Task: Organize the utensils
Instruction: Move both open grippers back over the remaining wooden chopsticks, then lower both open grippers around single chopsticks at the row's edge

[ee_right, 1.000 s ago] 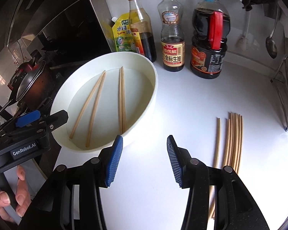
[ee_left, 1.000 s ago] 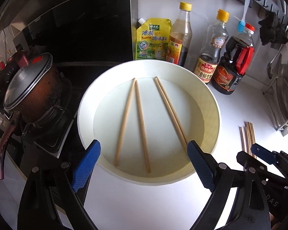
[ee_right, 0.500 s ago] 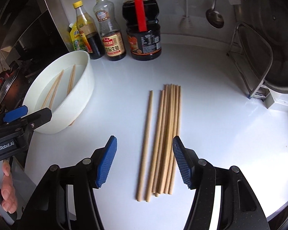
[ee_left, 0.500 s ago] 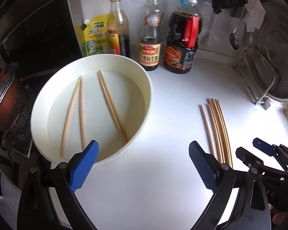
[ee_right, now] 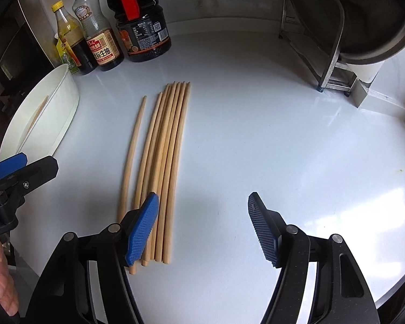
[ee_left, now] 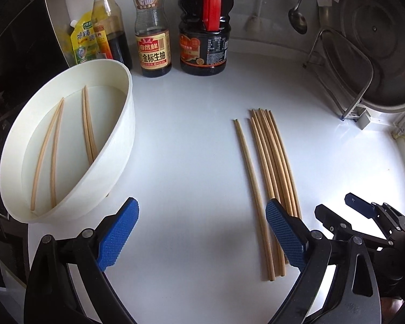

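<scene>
Several wooden chopsticks (ee_left: 270, 167) lie side by side on the white counter; they also show in the right wrist view (ee_right: 164, 156). One chopstick (ee_left: 252, 189) lies slightly apart on their left. A white bowl (ee_left: 121, 145) at the left holds several more chopsticks (ee_left: 87, 127); the bowl also shows in the right wrist view (ee_right: 59, 113). My left gripper (ee_left: 202, 237) is open and empty, low over the counter between bowl and pile. My right gripper (ee_right: 203, 229) is open and empty, just right of the pile's near ends.
Sauce bottles (ee_left: 202, 27) and a yellow pouch (ee_left: 81, 40) stand at the back wall. A metal rack with a large pan lid (ee_left: 378, 54) is at the right. A ladle (ee_left: 297, 21) hangs on the wall. The stove lies left of the bowl.
Both grippers have swung right, away from the bowl and over to the loose chopsticks. The right gripper has opened wider. Nothing has been picked up.
</scene>
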Available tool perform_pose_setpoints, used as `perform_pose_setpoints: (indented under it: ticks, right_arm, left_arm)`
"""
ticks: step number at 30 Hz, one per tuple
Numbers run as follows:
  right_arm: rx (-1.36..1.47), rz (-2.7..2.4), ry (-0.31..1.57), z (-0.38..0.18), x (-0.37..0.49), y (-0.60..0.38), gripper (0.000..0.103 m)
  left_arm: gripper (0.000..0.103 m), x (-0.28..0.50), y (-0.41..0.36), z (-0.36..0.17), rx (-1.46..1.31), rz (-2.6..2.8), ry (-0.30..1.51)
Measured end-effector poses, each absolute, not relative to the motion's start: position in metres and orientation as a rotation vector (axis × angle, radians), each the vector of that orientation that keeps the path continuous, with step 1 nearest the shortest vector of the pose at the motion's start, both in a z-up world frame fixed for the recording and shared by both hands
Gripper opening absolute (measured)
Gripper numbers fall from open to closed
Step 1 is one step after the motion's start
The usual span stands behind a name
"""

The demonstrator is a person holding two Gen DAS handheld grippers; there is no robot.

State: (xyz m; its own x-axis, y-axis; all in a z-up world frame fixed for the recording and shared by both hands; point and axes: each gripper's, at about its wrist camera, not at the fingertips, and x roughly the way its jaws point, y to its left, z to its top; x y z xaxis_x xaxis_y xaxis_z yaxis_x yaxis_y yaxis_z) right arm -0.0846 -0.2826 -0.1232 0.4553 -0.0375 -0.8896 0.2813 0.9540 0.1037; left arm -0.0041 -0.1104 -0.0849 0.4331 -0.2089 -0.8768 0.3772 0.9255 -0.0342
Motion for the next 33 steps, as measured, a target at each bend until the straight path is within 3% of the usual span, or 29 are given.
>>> perform_pose_setpoints:
  ticks: [33]
  right_arm:
    - [0.152, -0.194, 1.106, -0.15, -0.063, -0.277, 0.066]
  left_arm:
    - [0.093, 0.006, -0.125, -0.123, 0.152, -0.308, 1.119]
